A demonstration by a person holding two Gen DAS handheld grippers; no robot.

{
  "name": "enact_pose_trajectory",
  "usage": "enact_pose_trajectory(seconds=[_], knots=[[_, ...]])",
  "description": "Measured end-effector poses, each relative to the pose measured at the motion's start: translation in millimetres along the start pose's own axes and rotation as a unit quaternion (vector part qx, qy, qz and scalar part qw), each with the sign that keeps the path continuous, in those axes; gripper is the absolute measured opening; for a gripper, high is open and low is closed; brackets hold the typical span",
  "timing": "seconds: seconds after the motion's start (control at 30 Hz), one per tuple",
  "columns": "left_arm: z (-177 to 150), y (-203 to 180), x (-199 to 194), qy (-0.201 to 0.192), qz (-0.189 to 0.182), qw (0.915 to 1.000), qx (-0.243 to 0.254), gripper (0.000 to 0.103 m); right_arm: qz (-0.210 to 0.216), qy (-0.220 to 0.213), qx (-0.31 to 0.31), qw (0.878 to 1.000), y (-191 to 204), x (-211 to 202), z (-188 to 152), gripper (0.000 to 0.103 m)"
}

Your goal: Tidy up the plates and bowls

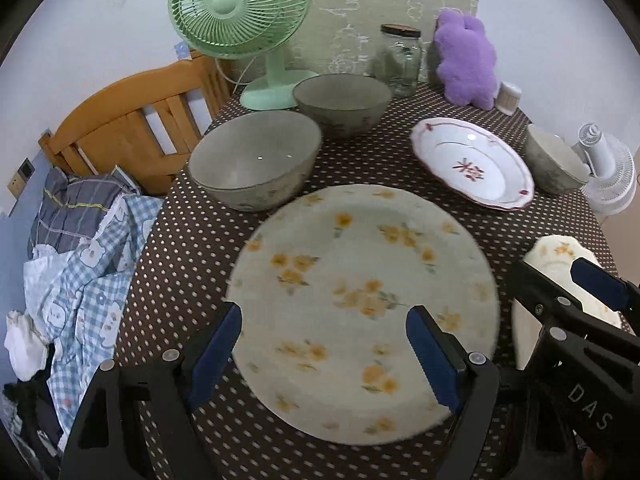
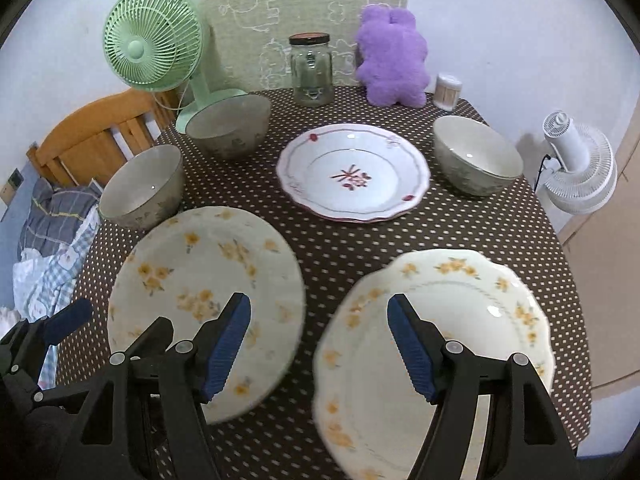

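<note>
soft, even indoor light; heavy fisheye bend with black corners.

the wall [image 2: 500,20] reads bright and flat, shadows under the dishes faint. small glints sit inside the left bowl [image 1: 256,158] and on the scalloped plate [image 2: 496,312]. the round floral plate [image 1: 360,304] is smeared by motion blur in both views, its rim ghosted; the scalloped plate's near edge blurs too. the green fan [image 2: 154,48] and jar [image 2: 311,68] behind them stay fairly sharp. straight lines bow toward the frame edges.

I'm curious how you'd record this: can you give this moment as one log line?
left gripper: open over round floral plate | right gripper: open beside scalloped floral plate | nothing held | bowls unstacked
</note>
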State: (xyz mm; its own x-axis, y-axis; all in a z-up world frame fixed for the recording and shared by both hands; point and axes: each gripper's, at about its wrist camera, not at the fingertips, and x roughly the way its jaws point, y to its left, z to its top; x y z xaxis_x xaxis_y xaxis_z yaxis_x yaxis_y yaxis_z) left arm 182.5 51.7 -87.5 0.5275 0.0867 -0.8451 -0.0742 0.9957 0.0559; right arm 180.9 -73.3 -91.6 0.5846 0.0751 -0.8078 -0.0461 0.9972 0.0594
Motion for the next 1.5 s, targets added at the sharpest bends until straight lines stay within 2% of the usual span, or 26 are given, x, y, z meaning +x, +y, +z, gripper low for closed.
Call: enact_pose_trajectory(seconds=[0.2, 0.43, 0.67, 0.73, 0.8, 1.1, 1.5], knots=[[4.3, 19.6, 22.3, 0.012, 0.004, 0.9999, 0.000, 0.085, -0.010, 0.009, 0.004, 1.000, 19.0, 22.6, 4.6, 0.074], [3.9, 33.1, 47.8, 0.042, 0.006, 0.9989, -0.017, 0.081, -0.020, 0.041, 0.007, 0.999, 27.0, 49.4, 5.1, 0.074], [4.1, 36.2, 63.7, 0.061, -0.003, 0.9979, -0.020, 0.071, -0.026, 0.062, -0.002, 0.998, 34.5, 70.0, 9.9, 0.073], [4.4, 36.6, 66.8, 0.067, -0.005, 0.9976, -0.019, 0.067, -0.026, 0.069, -0.004, 0.997, 36.0, 75.7, 9.9, 0.067], [4.7, 37.3, 67.5, 0.067, -0.007, 0.9975, -0.020, 0.067, -0.029, 0.080, -0.004, 0.996, 37.6, 82.0, 9.8, 0.064], [10.1, 39.8, 74.1, 0.069, -0.020, 0.9972, -0.023, 0.069, -0.043, 0.090, -0.006, 0.995, 41.9, 93.7, 11.4, 0.064], [9.5, 41.1, 72.5, 0.076, -0.024, 0.9967, -0.010, 0.068, -0.040, 0.104, 0.000, 0.994, 40.5, 92.8, 14.1, 0.063]])
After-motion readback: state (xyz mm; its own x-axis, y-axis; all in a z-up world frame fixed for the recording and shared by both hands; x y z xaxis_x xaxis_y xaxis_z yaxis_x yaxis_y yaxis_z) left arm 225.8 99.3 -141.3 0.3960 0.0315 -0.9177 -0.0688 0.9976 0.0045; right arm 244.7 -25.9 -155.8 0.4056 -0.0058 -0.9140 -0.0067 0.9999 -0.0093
